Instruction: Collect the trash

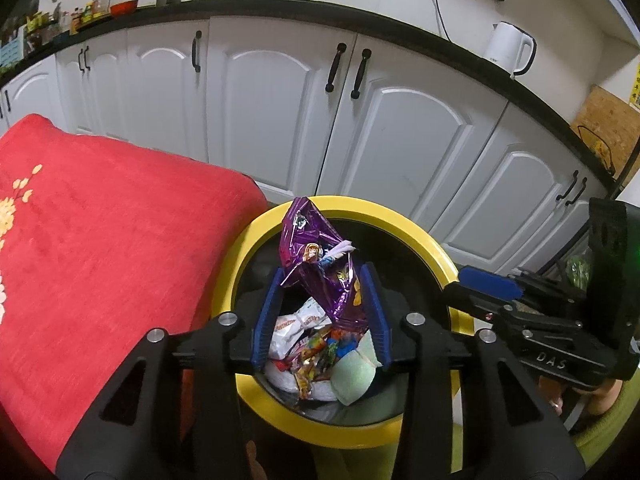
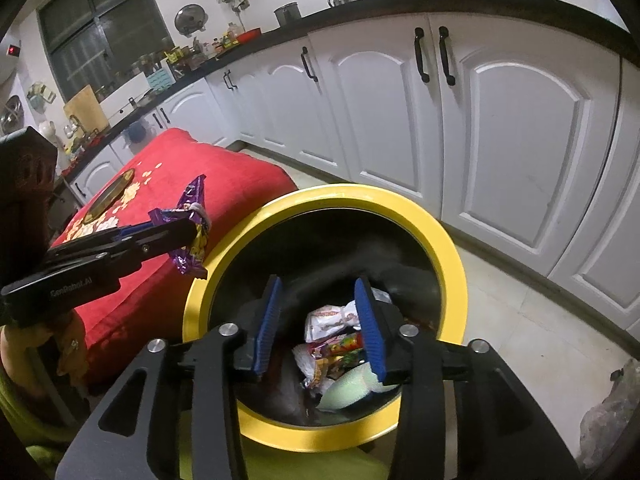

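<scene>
Purple foil wrapper: crinkled, shiny, printed with cartoon figures. It stands between the blue pads of the left gripper, above the yellow-rimmed bin; whether the pads press it cannot be told. Right gripper released, nothing between its pads, over the bin's mixed wrappers.

red floral cloth | white cabinets | white kettle on black counter
</scene>
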`<state>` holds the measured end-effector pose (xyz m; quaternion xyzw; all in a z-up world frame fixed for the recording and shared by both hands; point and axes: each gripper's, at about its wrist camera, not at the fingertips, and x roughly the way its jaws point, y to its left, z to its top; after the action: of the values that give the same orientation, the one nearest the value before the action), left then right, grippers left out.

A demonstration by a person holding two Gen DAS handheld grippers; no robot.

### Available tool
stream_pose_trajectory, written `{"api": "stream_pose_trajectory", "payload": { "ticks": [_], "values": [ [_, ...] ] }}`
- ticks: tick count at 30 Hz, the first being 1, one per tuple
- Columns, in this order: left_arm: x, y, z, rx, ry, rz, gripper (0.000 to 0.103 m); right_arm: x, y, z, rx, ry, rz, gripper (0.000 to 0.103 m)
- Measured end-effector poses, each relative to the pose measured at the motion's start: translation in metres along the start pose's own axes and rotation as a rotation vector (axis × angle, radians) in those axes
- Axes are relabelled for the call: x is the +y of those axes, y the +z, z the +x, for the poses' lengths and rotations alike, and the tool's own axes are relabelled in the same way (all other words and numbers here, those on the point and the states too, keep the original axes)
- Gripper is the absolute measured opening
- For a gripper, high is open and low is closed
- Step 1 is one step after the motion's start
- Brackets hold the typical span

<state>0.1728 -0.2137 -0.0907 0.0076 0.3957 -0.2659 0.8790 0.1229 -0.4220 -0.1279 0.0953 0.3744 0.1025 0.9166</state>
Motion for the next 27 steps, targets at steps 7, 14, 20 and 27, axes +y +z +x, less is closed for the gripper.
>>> {"api": "stream_pose_trajectory", "payload": {
  "ticks": [7, 14, 20, 27],
  "values": [
    [0.002, 0.000, -0.008, -0.007, 0.012, -0.012, 0.052, -0.001, 0.002, -0.011, -0.022, -0.020, -0.010, 0.052],
    [0.011, 0.001, -0.025, -0.026, 0.026, -0.037, 0.085, 0.007, 0.008, -0.025, -0.064, -0.042, -0.019, 0.076],
    [0.020, 0.004, -0.052, -0.077, 0.062, -0.054, 0.092, 0.025, 0.015, -0.042, -0.118, -0.054, -0.052, 0.084],
    [0.035, 0.005, -0.102, -0.177, 0.129, -0.080, 0.092, 0.061, 0.022, -0.060, -0.185, -0.039, -0.111, 0.094]
  ]
}}
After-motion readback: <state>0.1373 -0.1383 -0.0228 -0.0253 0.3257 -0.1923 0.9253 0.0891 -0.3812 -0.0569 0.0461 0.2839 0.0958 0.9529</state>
